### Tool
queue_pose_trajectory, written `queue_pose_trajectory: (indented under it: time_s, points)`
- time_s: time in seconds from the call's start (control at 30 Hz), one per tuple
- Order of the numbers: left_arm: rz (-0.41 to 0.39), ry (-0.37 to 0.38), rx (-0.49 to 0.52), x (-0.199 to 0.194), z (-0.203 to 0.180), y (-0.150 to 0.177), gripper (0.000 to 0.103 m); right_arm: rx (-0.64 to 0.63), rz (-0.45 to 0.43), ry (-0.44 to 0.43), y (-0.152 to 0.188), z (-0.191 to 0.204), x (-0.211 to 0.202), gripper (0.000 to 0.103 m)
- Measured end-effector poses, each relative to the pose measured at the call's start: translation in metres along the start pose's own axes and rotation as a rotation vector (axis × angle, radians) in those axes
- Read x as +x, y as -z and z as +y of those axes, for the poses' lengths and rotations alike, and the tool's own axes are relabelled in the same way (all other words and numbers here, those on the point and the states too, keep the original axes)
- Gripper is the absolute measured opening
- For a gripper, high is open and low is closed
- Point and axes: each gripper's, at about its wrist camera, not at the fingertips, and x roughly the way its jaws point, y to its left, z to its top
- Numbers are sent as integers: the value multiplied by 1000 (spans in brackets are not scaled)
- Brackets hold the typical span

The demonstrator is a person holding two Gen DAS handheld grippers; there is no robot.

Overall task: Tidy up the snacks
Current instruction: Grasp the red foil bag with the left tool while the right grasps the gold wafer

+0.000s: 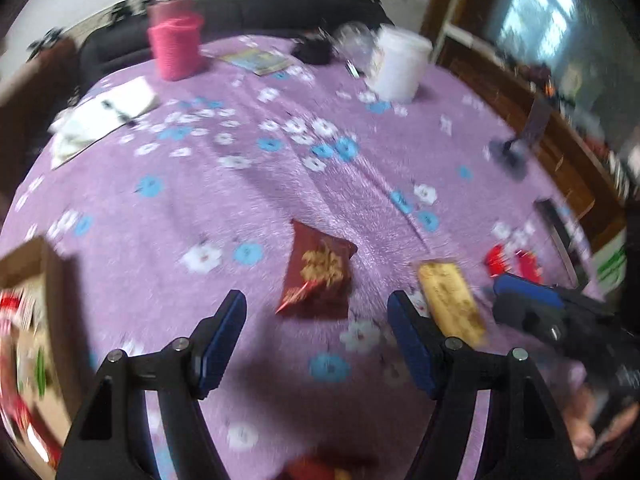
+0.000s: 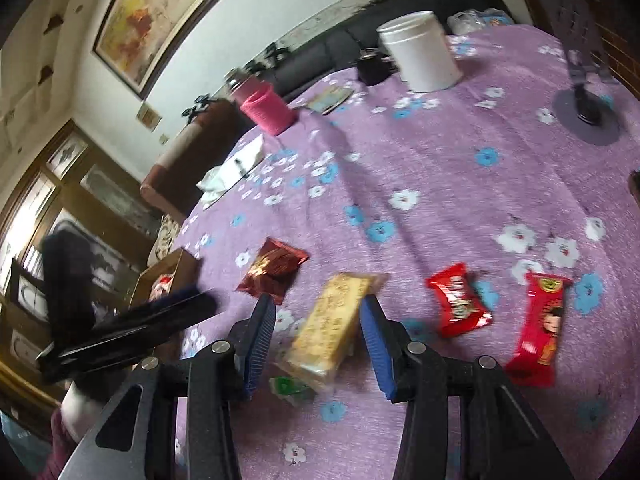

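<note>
My left gripper [image 1: 317, 300] hangs open just above a dark red snack packet [image 1: 318, 276] that lies flat on the purple flowered tablecloth [image 1: 240, 200]. My right gripper [image 2: 316, 304] straddles a yellow biscuit packet [image 2: 332, 320], also seen from the left wrist [image 1: 452, 304]. Its jaws stand apart with a gap on the left side, and the packet rests on the cloth. Two red snack packets [image 2: 458, 300] [image 2: 538, 328] lie to the right. The dark red packet [image 2: 274, 270] lies to the left. The left gripper [image 2: 140, 320] shows there only as a dark blur.
An open cardboard box [image 1: 36, 264] with snacks inside sits at the table's left edge, also in the right wrist view [image 2: 168, 276]. Farther back stand a pink cup [image 1: 176, 44], a white bucket [image 1: 400, 64], papers with a pen [image 1: 108, 112] and a round-based stand [image 2: 586, 120].
</note>
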Motion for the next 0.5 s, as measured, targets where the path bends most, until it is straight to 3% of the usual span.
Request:
queue_pose_trajectory:
  time_s: [0.23, 0.27, 0.37, 0.5]
  points:
    - [8, -69, 117, 26, -9, -11, 72, -28, 45, 87, 5, 1, 26, 48]
    - [15, -69, 127, 29, -10, -11, 69, -26, 47, 92, 4, 1, 27, 48]
    - [10, -60, 159, 32, -12, -7, 38, -30, 51, 120, 5, 0, 33, 48]
    - [-12, -78, 141, 23, -8, -7, 37, -17, 55, 127, 5, -1, 39, 48]
